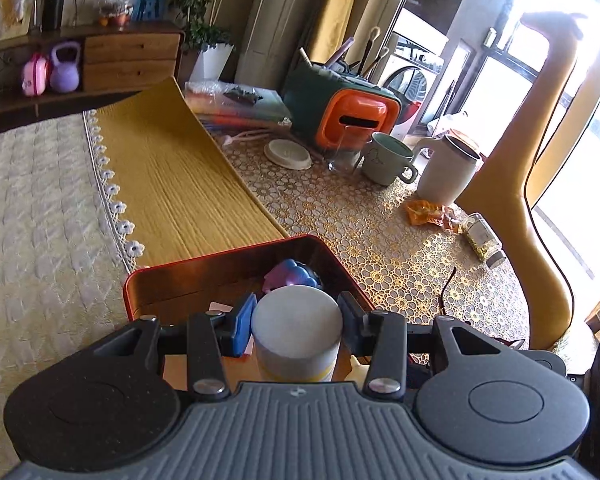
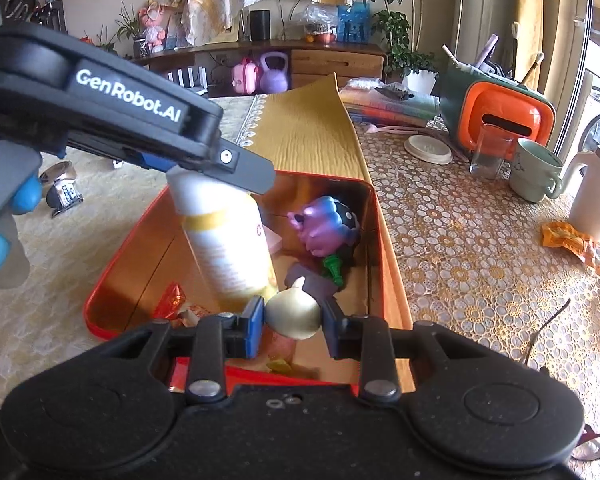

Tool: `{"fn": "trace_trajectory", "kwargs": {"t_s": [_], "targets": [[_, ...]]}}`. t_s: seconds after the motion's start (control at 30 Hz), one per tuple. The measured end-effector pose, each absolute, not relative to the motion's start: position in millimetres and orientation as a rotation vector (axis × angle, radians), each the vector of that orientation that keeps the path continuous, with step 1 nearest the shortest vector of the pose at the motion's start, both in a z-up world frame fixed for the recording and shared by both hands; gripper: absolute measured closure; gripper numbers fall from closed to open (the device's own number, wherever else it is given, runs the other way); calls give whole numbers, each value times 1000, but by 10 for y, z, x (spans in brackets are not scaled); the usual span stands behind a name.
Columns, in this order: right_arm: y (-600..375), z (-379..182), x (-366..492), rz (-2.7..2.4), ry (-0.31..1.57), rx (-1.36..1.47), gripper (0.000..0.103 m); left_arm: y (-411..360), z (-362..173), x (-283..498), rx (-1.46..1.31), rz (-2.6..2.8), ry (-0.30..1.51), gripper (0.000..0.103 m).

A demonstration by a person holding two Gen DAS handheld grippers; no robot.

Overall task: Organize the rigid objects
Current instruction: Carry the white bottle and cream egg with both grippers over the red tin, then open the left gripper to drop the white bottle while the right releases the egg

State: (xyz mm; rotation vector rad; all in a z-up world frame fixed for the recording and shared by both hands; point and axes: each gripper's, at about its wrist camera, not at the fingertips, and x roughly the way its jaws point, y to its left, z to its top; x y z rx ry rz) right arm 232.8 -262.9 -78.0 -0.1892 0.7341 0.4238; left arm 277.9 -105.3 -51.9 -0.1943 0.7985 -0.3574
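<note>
Lace tablecloth | red tin | L tool clamps bottle, base hidden | R tool clamps garlic

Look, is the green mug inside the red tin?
No, the green mug stands on the lace tablecloth beside a glass, apart from the red tin.

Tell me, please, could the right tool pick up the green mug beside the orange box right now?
Probably not: the right tool is shut on a garlic bulb over the red tin; the green mug stands apart.
</note>
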Motion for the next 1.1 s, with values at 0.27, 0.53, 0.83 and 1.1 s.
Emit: {"fn": "trace_trajectory", "kwargs": {"t_s": [0.27,0.53,0.83,1.1], "targets": [[-2623,-859,2399,419,757,-203,73,-1008,-629,2877,-224,-362,799,60],[-2595,-905,2431,419,764,-224,73,-903,-656,2873,-170,-326,790,57],[-2622,-872,2423,407,751,-205,69,-876,-720,2991,-131,-276,810,54],[-2648,-860,2406,406,742,-188,66,-947,-741,3021,-29,-255,808,39]]}}
